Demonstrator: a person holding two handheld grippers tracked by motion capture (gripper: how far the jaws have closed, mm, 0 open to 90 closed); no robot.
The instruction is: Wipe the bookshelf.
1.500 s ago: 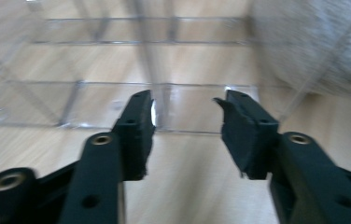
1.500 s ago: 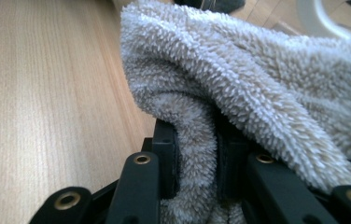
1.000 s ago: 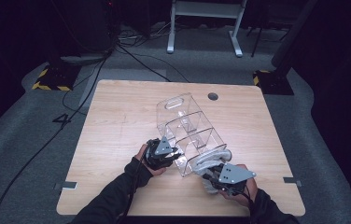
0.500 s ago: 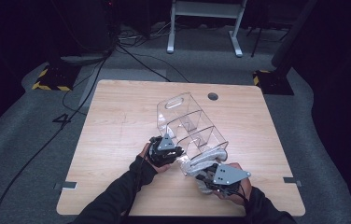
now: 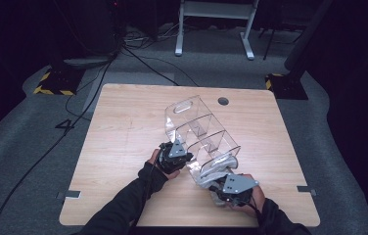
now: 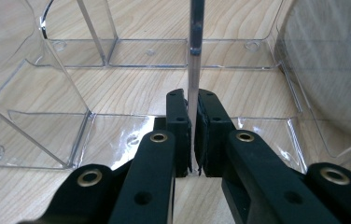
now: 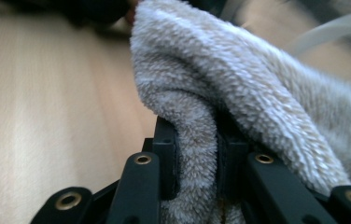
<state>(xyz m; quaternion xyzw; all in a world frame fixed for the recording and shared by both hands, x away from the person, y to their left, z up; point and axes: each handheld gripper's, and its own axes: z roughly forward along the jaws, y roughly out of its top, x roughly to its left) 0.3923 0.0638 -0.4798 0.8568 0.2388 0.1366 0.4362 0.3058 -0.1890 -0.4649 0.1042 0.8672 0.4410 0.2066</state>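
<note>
Your left gripper [image 6: 193, 140], just closed on a thin wall of the clear organizer [image 5: 199, 129] at counter centre, may slip while your right gripper [image 7: 196, 168], at its 5 o'clock, rubs with its pinched grey cloth [image 7: 257, 102].

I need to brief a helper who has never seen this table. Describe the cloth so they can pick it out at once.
Start at the wooden table and find the clear plastic organiser with its dividers near the middle. At its near end, the right gripper is shut on the cloth. It is a pale grey, fluffy towel, the only soft thing among clear plastic and black jaws.
</note>
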